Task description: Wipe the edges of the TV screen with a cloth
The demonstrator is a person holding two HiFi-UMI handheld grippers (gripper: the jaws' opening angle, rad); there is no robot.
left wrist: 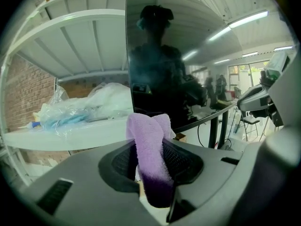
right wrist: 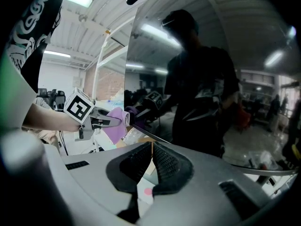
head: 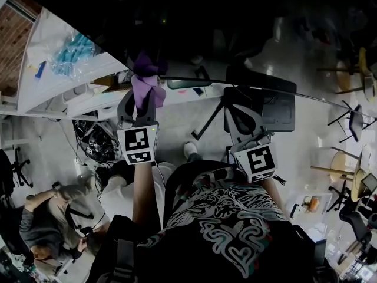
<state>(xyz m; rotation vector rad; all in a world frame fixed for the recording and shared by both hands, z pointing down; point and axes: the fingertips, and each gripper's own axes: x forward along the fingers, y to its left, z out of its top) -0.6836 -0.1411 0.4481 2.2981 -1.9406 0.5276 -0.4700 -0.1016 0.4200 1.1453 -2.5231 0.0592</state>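
Head view shows the left gripper (head: 141, 97) with its fingers (left wrist: 184, 161) clamped on a purple cloth (head: 145, 86) at the lower left corner of the TV screen (head: 206, 28), while the right gripper (head: 240, 114) hovers just below that edge, fingers pressed together on nothing.

Lab/office w/ white shelving (left wrist: 70, 138), office chairs (head: 355, 121), cable tangle (head: 94, 141), strip lights (left wrist: 249, 19)

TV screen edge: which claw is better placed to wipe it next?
Left: the left claw is shut on the purple cloth at the TV screen edge; the right claw is shut, empty.
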